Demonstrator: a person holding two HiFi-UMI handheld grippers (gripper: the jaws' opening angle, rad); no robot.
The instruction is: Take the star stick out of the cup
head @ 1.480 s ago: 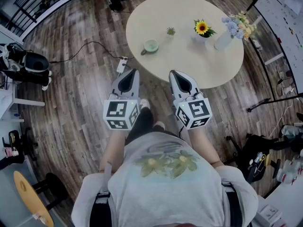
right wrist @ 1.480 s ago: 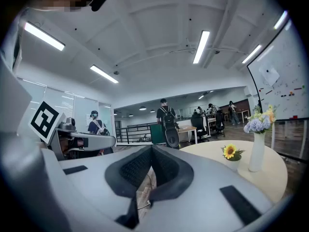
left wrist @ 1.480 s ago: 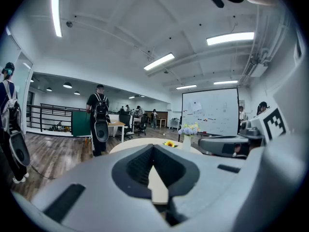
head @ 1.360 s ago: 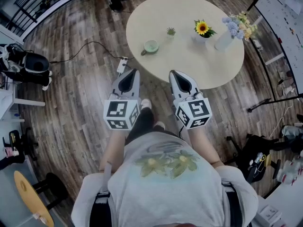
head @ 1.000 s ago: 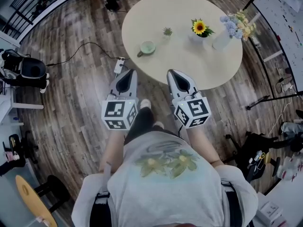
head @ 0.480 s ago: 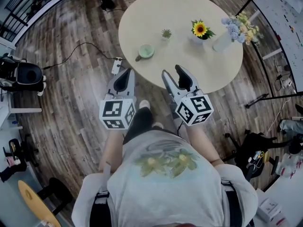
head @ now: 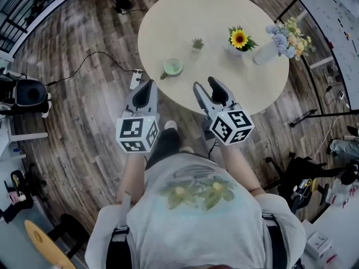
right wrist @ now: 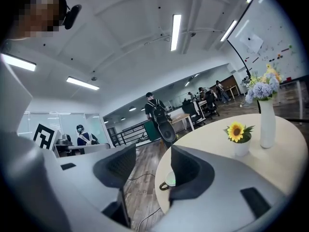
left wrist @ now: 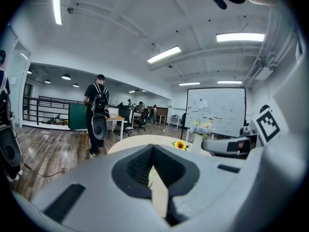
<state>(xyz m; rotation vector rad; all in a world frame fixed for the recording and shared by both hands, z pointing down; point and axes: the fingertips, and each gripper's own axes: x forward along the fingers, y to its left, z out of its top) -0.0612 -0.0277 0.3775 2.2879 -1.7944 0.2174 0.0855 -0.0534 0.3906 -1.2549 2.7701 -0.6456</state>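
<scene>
Head view: pale green ceramic cup (head: 172, 67) stands near the edge of the round beige worktop (head: 185, 15); star stick too small to see. Short of the cup, my right gripper (head: 205, 84) has fingers just opening, empty; my left gripper (head: 149, 84) keeps its fingers pressed together. I'd come in over the rim.

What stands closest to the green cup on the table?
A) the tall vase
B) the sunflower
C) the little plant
C: the little plant is nearest the cup on the table; the sunflower and vase stand farther off.
</scene>
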